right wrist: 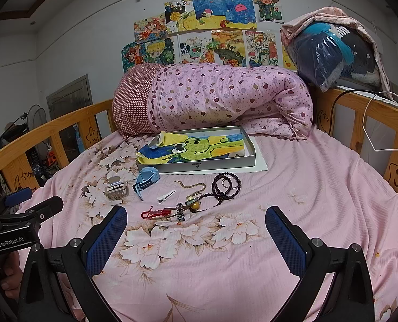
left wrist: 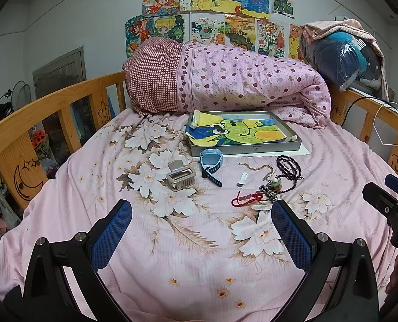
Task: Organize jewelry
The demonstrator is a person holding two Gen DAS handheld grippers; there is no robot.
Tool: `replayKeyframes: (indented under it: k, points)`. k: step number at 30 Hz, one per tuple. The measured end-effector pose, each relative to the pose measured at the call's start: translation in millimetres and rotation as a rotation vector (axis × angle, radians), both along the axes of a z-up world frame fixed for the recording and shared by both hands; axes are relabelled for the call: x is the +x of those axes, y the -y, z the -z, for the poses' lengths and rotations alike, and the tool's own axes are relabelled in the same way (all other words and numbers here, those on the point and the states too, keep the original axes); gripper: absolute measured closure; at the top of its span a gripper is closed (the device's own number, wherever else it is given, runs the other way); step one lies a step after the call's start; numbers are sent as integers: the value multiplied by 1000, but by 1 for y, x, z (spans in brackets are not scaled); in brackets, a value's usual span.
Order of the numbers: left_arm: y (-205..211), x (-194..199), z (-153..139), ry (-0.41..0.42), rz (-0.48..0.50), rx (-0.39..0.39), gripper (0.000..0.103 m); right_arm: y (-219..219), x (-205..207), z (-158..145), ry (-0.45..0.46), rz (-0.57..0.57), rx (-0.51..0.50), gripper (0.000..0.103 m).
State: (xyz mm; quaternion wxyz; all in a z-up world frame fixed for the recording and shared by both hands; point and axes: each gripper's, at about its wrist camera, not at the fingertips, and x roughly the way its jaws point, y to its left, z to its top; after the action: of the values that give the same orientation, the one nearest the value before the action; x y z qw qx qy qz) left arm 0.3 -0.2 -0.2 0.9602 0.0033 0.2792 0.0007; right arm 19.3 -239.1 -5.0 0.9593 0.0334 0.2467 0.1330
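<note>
Left gripper (left wrist: 201, 230): jaws stood wide apart with nothing between them, blue dimpled pads on black arms, held above the bedsheet short of the jewelry.
Right gripper (right wrist: 196, 236): likewise spread wide and empty, over bare sheet to the right of the jewelry.
Tray (left wrist: 293, 141): shallow grey metal rectangle, lined with a crayon drawing of a green creature, lying in front of the quilt on a white sheet of paper.
Hair claw (left wrist: 179, 177): beige plastic, boxy with teeth, on the sheet left of the watch.
Watch (left wrist: 211, 162): pale blue square case, dark blue strap, just in front of the tray.
Hair clip (left wrist: 242, 179): small, white, slim, between watch and beads.
Bead necklace (left wrist: 290, 167): dark round beads coiled in loops, rightmost of the group.
Chain (left wrist: 255, 167): thin, brownish, twisted, beside the beads.
Red cord bracelet (left wrist: 246, 199): knotted cord with red beads, nearest the left gripper, touching a cluster of charms.
Bedsheet (left wrist: 193, 263): pink ribbed cloth printed with large white flowers.
Quilt (left wrist: 242, 80): rolled, pink with purple dots, checked end.
Bed rail (left wrist: 65, 99): varnished wood with star and moon drawings.
Wall (left wrist: 78, 13): grey, hung with bright children's drawings.
</note>
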Motion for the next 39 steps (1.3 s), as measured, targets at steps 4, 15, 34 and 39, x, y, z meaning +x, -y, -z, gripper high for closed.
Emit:
replayKeyframes:
  k: [4, 15, 34, 39]
  points:
    - [0, 0, 0, 0, 0, 2, 1, 0, 0, 0, 0, 0, 0, 0]
    - [0, 0, 0, 0, 2, 0, 1, 0, 0, 1, -1, 1, -1, 0]
    - [1, -1, -4, 0, 4, -4, 1, 0, -1, 0, 1, 2, 1, 0]
    - [1, -1, -4, 1, 4, -3, 1, 0, -1, 0, 1, 2, 2, 0]
